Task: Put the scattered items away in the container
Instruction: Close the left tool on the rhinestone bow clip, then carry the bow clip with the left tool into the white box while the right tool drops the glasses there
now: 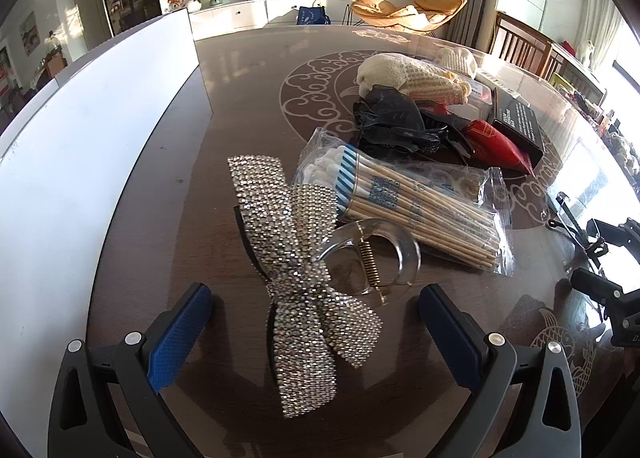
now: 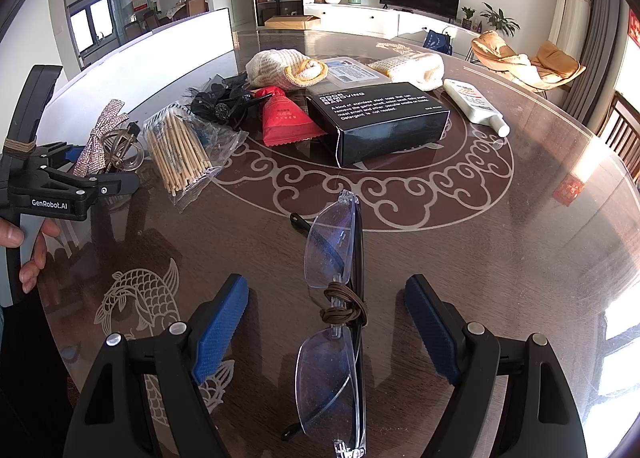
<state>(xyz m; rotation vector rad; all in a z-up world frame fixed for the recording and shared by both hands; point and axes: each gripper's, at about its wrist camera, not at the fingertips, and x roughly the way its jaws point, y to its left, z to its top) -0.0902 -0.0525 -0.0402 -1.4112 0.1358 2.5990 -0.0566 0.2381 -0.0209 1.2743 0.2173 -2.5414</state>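
My left gripper (image 1: 316, 298) is open, its blue pads on either side of a rhinestone bow hair clip (image 1: 296, 266) with a clear claw (image 1: 372, 254) lying on the table. The clip also shows in the right wrist view (image 2: 100, 138). My right gripper (image 2: 326, 290) is open around folded rimless glasses (image 2: 336, 298) tied with brown cord. A white container wall (image 1: 100, 106) stands to the left, also seen in the right wrist view (image 2: 160, 54).
Scattered on the glass-topped table (image 2: 520, 238): a bag of cotton swabs (image 1: 412, 202), a black hair bow (image 1: 392, 122), a red packet (image 2: 284, 118), a black box (image 2: 380, 122), knitted cloths (image 2: 284, 68), a white tube (image 2: 476, 104), a clear case (image 2: 352, 70).
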